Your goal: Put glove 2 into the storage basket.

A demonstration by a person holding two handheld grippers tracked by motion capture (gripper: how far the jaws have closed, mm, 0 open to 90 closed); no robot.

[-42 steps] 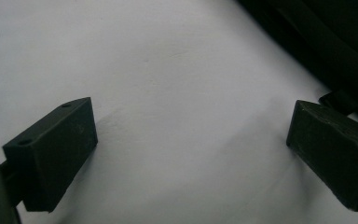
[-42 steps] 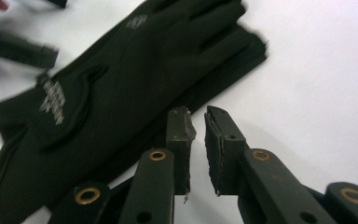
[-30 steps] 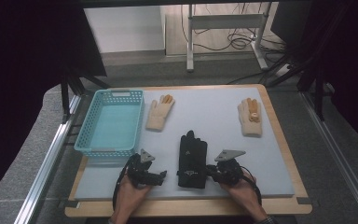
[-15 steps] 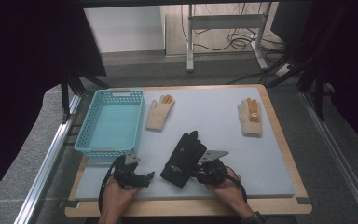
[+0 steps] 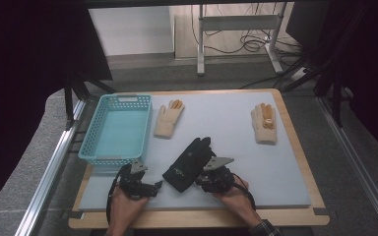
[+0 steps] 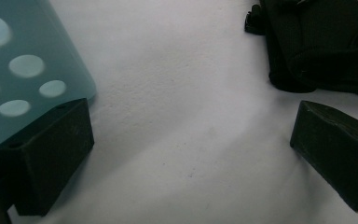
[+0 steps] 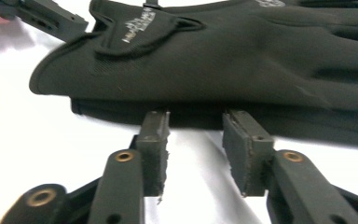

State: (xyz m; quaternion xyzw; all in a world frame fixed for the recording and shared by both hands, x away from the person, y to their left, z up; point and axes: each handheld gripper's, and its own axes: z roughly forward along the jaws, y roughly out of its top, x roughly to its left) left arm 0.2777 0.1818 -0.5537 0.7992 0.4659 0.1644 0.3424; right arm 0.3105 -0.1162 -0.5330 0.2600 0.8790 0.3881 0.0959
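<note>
Right gripper (fingers just opening) faces the black glove edge.

On the mat, the basket stands at the left edge, toward the far corner. Just right of it lies one glove. Another glove lies near the right edge, well apart. A third glove lies near the front edge, in the middle, between the left gripper and the right gripper.
</note>
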